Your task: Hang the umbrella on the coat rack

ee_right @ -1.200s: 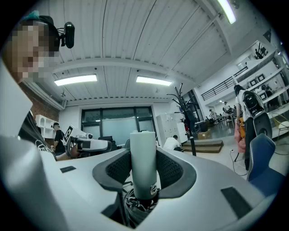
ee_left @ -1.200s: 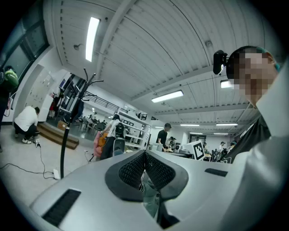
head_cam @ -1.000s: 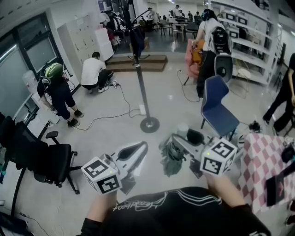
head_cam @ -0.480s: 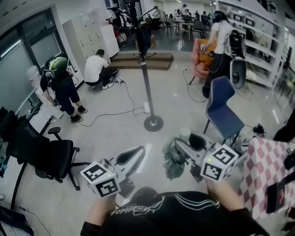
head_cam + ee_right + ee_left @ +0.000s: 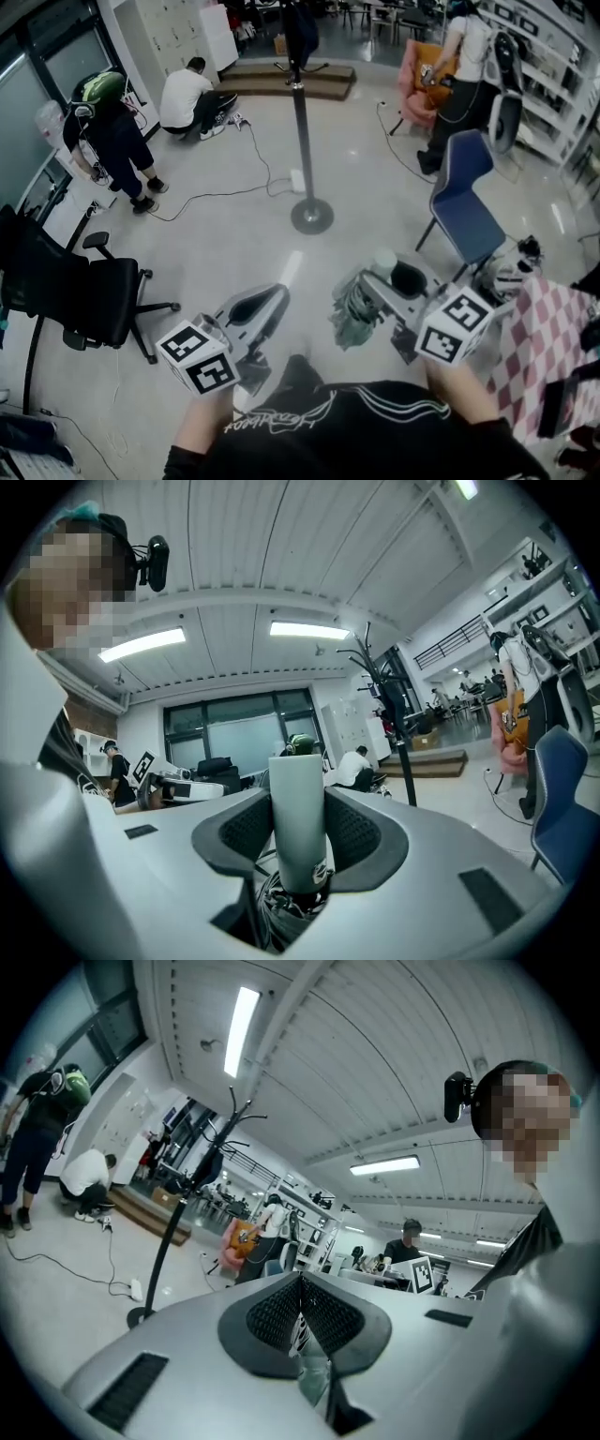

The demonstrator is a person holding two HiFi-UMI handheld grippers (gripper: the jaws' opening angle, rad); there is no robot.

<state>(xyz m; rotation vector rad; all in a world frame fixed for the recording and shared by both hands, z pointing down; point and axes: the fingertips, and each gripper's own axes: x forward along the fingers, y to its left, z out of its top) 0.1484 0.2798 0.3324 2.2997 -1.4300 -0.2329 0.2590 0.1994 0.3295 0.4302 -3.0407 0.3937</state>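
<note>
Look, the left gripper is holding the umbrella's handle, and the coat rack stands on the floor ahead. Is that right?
Not quite. The right gripper is holding the umbrella's handle; the right gripper view shows it between the jaws. The coat rack does stand on the floor ahead.

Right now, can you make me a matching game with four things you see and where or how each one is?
Things:
1. umbrella
2. left gripper
3. coat rack
4. blue chair

Places or states:
A. jaws together
B. stands on a round base on the floor ahead
C. clamped in the right gripper
D. to the right of the coat rack in the head view

Pairs: 1-C, 2-A, 3-B, 4-D
</note>
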